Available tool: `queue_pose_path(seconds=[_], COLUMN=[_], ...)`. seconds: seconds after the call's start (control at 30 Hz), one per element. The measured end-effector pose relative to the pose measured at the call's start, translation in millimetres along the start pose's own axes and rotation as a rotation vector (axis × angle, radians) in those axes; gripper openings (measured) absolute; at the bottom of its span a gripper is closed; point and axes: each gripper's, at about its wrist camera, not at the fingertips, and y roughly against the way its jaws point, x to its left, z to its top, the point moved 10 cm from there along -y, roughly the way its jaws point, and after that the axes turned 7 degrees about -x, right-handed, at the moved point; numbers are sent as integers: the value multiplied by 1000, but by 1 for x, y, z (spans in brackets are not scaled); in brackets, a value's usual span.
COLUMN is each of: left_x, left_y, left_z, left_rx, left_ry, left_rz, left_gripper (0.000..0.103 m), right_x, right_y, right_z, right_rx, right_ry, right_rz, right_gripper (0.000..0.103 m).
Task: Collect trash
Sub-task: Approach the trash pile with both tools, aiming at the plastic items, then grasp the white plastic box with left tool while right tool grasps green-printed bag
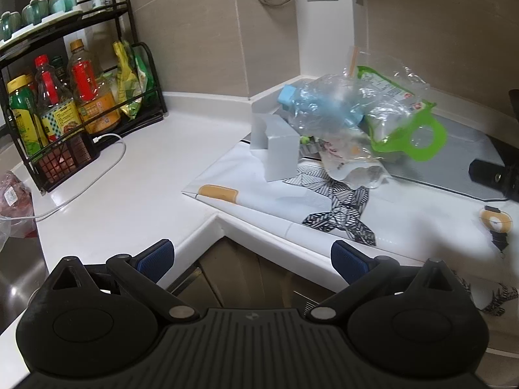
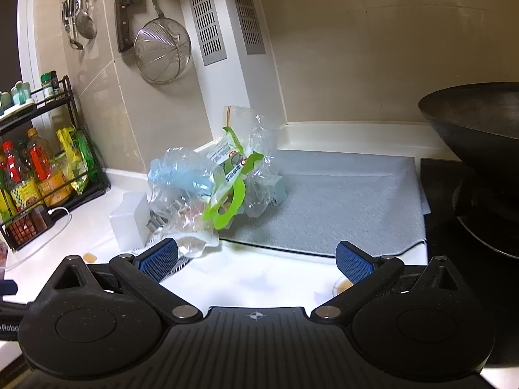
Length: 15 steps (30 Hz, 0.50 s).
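A heap of trash lies on the white counter near the wall corner: a crushed clear bottle with a blue cap, a clear bag with green handle, a flat clear pouch and a small white box. My left gripper is open and empty, held off the counter's front edge, well short of the heap. My right gripper is open and empty above the counter, just in front of the heap.
A black rack with bottles and packets stands at the left, with a white cable beside it. A patterned mat and a grey mat cover the counter. A black wok sits on the stove at right. A tape roll lies near the edge.
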Motion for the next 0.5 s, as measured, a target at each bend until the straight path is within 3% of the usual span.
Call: queue_pose_path(seconds=[0.3, 0.5], left_x=[15, 26], left_y=[-19, -30], left_z=[5, 7], left_rx=[25, 31], left_ry=[29, 60], left_rz=[43, 79], left_gripper=[103, 103], right_x=[6, -1], right_y=[-46, -81], right_z=[13, 34], right_rx=[3, -48], right_ry=[-48, -130], right_rz=[67, 77], right_gripper=[103, 103])
